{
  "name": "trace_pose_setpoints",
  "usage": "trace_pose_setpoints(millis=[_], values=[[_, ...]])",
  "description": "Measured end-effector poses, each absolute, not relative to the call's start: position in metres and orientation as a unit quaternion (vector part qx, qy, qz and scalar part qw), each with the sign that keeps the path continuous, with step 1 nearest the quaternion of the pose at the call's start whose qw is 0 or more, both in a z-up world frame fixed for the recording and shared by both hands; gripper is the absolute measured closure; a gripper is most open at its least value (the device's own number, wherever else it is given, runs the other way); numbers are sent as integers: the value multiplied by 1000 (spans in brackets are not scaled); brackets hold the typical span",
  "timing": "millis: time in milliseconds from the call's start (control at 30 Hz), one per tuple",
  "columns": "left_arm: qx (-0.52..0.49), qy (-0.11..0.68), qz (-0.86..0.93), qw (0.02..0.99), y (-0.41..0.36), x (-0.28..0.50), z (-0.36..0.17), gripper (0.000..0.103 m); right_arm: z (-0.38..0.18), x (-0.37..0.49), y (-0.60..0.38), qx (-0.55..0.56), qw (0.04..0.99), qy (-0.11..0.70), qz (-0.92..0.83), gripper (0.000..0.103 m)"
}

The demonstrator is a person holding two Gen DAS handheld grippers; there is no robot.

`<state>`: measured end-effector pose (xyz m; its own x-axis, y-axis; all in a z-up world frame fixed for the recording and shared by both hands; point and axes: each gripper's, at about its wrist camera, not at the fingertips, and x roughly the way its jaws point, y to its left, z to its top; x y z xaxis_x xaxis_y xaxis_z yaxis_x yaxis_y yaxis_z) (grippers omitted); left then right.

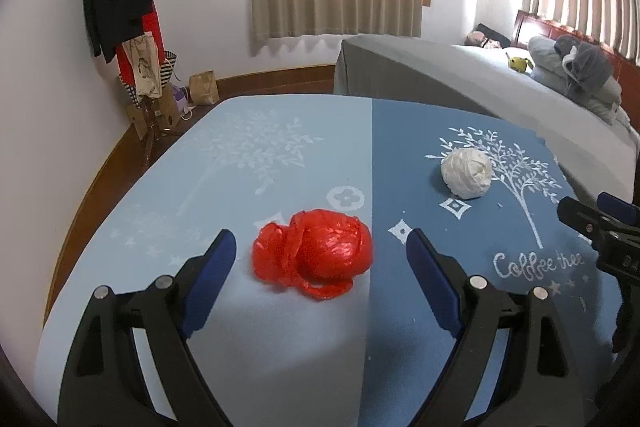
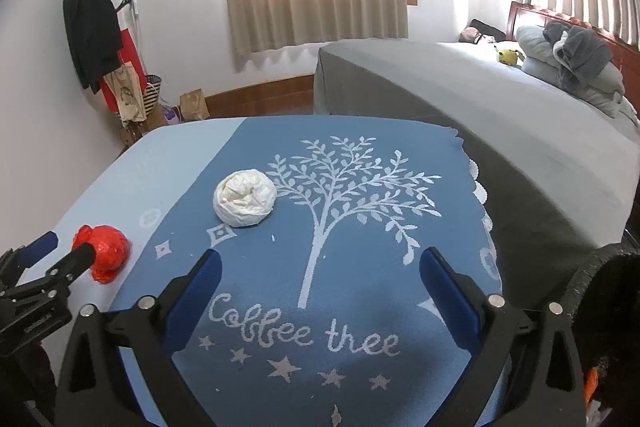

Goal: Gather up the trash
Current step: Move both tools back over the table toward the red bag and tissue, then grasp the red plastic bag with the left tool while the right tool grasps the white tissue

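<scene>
**Trash wads on the tablecloth: two to lift, neither in hand**

Trash here means two crumpled bundles on the blue tablecloth (image 2: pixel 360 287). Landmark: the printed white tree (image 2: pixel 352 195) on the cloth's darker half.

- Red plastic wad (image 1: pixel 314 255): well to the left of the tree, just over the seam on the paler half of the cloth. It lies between the blue pads of my left gripper (image 1: pixel 320 255), whose jaws stand wide with daylight on both sides. Nothing gripped.
- White wad (image 2: pixel 245 197): touching the tree's left branches in the print. My right gripper (image 2: pixel 320 287) hovers near the tree's trunk base, spread wide and empty, the wad ahead and to the left.

Handling, my read: the red one is glossy, crinkled film, knotted into a round lump with a loose tail on the left. Likely very light, soft, springy, a bit slick. I would close across the fat round body, not the tail, which could slip free. The white one looks like thin bag or paper balled up, matte, ridged with folds, equally light and crushable; squeeze across its middle.

Cloth is flat woven fabric; the pads may snag it if I come in low.
</scene>
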<state>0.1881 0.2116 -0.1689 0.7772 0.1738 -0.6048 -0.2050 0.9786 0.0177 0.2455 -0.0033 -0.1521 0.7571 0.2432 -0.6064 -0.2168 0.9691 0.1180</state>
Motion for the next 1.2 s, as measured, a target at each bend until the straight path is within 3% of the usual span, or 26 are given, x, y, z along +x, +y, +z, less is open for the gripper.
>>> trace_pose_setpoints(millis=[233,433,600,800,1200], values=[[-39,348,114,930,223,216,-180,20,-156,254,0,22,934,332,126,6],[-58,382,109,916,230,231,-191,33,-159,259,10,18,933,335,132,6],[-47,384,98,917,223,231,-192,49,-160,263,15,15,931,338,135,6],[-50,373,91,922,220,229,-188,59,-160,267,22,12,930,340,140,6],[-55,344,107,931,233,240,-171,60,-157,305,45,25,928,341,146,6]])
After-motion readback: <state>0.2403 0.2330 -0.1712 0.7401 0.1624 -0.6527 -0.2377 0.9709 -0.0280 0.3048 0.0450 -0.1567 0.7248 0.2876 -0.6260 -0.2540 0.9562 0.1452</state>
